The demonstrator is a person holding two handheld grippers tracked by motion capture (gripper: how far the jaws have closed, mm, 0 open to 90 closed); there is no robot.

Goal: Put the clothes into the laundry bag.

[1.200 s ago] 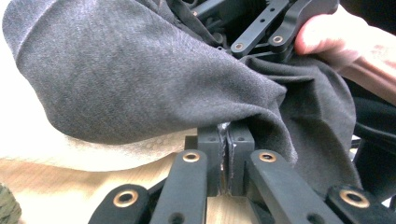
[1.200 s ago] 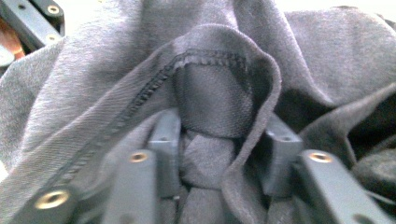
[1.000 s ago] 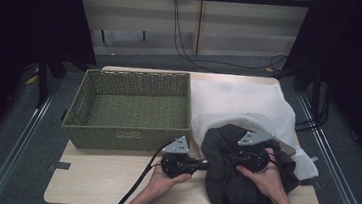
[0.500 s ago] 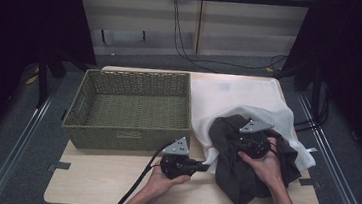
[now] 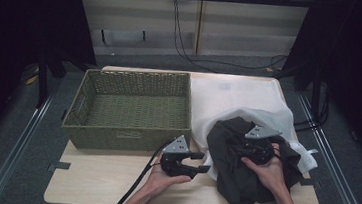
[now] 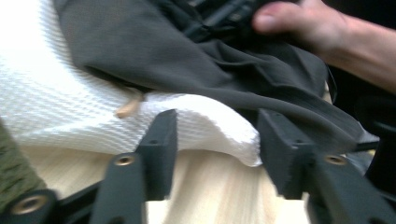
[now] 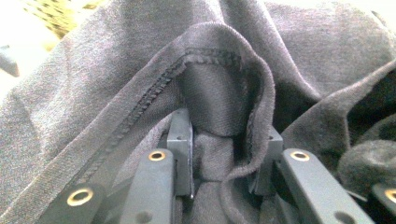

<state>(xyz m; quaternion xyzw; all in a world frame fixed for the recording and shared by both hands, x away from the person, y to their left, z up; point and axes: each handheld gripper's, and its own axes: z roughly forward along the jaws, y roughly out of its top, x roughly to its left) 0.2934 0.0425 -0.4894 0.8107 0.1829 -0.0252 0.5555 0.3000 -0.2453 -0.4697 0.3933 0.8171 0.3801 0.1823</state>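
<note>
The dark garment (image 5: pixel 243 163) lies bunched on the white cloth (image 5: pixel 239 100) at the table's right end. The right gripper (image 7: pixel 224 177) clamps a fold of it. The left gripper (image 5: pixel 202 163), jaws just opened and empty, sits just left of it, near the basket (image 5: pixel 133 102).

A rectangular woven olive-green wicker basket (image 5: pixel 133 108) stands on the left half of the light wooden table (image 5: pixel 106 182), its inside bare. A small label sits on its near wall, too small to read. Behind the table, black cables (image 5: pixel 185 37) hang down a pale panelled wall (image 5: pixel 236 29) and trail over the grey floor (image 5: pixel 28 152). Dark curtains (image 5: pixel 20 26) flank both sides, and what looks like a metal rail (image 5: pixel 336 167) runs along the floor at right.
</note>
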